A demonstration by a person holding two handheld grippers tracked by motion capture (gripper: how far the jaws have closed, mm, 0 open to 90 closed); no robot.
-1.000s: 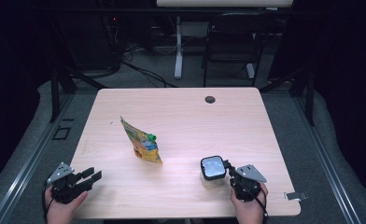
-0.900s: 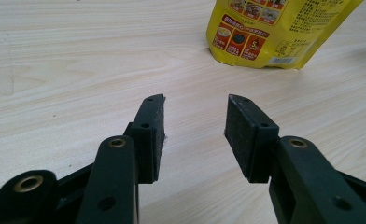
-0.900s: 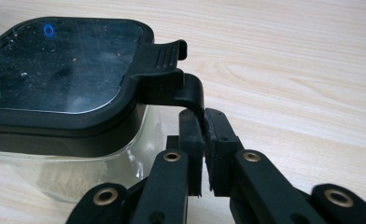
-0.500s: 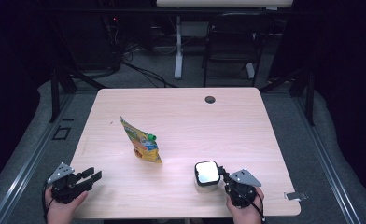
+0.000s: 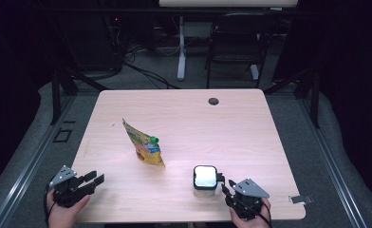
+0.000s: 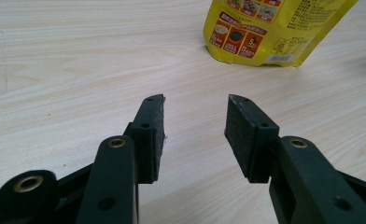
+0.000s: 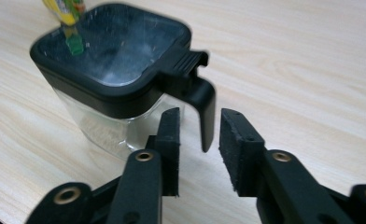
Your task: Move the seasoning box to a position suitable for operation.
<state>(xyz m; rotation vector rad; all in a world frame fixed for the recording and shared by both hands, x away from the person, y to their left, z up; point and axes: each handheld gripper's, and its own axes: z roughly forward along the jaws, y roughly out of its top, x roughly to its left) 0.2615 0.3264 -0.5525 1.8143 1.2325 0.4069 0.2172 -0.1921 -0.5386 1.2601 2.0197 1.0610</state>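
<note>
The right gripper (image 5: 223, 186) has just let go: its jaws have been opening, and in the right gripper view the container's black handle (image 7: 203, 109) hangs between the two pads with a clear gap on each side, so nothing is pinched. A second ago that same container sat a little farther right along the near edge of the table, with the gripper clamped on its handle; now the clear container with the black lid (image 5: 205, 180) stands upright a touch to the left, close to the near edge and right of its middle, on its own base. I read that as a put-down just finished, a short drag or carry and then the release. The gripper's tips stay close, just beside the handle, so it could as easily re-grip as pull away.

The left gripper (image 5: 95, 180) is parked at the near left corner of the table (image 5: 250, 118), jaws spread wide over bare wood and holding nothing, as it was a second ago. The yellow snack pouch (image 5: 143, 148) has not budged, standing left of the table's middle, well apart from both grippers. If the container was the job, it looks placed
</note>
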